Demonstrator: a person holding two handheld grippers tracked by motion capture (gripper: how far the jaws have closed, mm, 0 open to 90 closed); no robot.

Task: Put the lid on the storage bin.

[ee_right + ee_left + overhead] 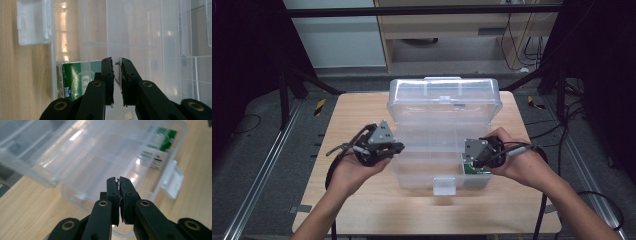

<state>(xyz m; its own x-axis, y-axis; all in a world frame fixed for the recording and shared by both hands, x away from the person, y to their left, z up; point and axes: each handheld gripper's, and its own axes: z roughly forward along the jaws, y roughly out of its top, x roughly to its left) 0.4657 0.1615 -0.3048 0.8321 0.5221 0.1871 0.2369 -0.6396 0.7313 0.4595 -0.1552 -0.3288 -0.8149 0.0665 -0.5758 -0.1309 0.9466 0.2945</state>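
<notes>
Right now a clear plastic storage box (439,165) sits in the middle of the desk (362,200), its lid (444,102) swung up and standing toward the far edge, so the inside is open to reach. Its white latch (444,185) hangs at the front wall, facing the near edge. A green and white carton (474,170) lies inside at the box's right end, probably stowed there. The right claw (469,162) hovers over that end with its jaws nearly pressed together; in the right gripper view (117,62) a thin clear wall edge runs between them, though whether they pinch it I cannot tell. The left claw (394,147) hangs at the box's left end, jaws pressed together on nothing in the left gripper view (118,181), seemingly free of the box
</notes>
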